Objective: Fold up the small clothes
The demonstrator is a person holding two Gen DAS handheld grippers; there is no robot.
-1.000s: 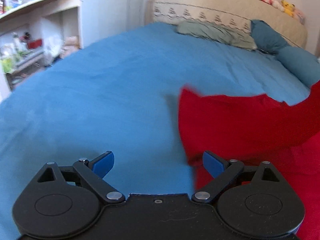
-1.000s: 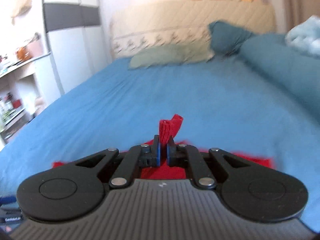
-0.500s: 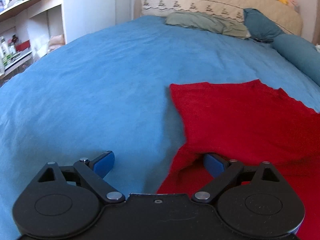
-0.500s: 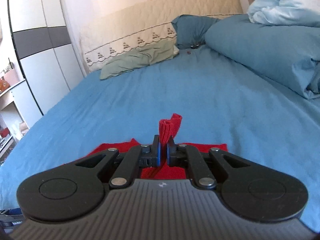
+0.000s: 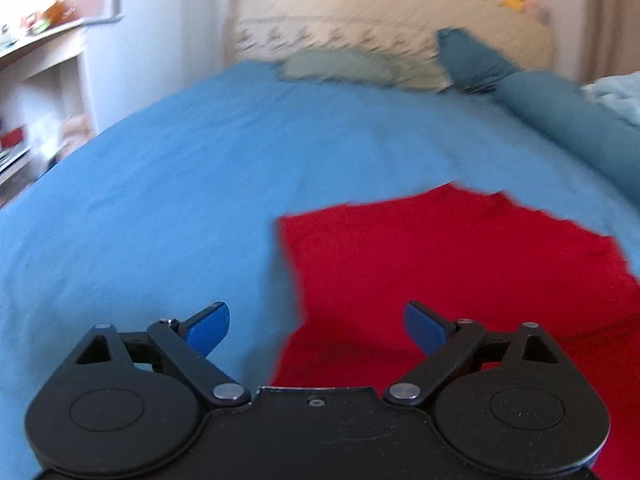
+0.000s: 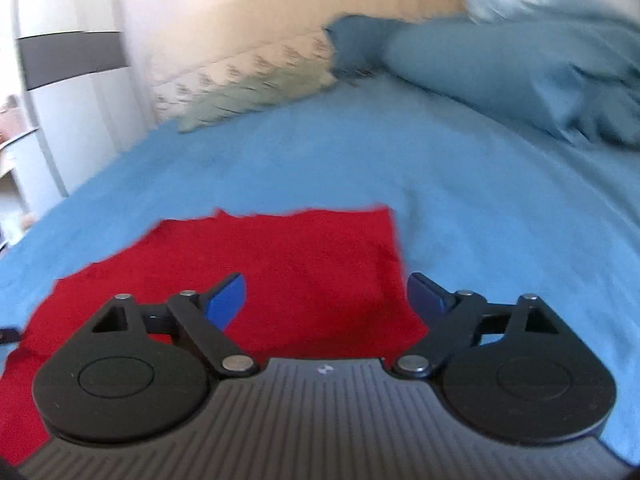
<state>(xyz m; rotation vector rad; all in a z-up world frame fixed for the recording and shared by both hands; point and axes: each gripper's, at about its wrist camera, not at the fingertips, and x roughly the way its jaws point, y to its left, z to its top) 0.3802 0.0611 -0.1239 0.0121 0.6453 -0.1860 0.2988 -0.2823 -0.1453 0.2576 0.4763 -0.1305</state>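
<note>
The blue bedsheet (image 5: 168,184) carries the red garment (image 6: 288,256), spread flat. Its right edge runs away from the right gripper (image 6: 326,298), whose jaws have just been opening, empty; the left gripper (image 5: 316,326) gapes empty over the left edge.

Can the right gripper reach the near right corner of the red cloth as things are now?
Probably yes. The right gripper has just opened, and nothing is clamped between its fingers. The red cloth lies flat on the blue bed directly beneath it, with nothing covering that corner.
</note>
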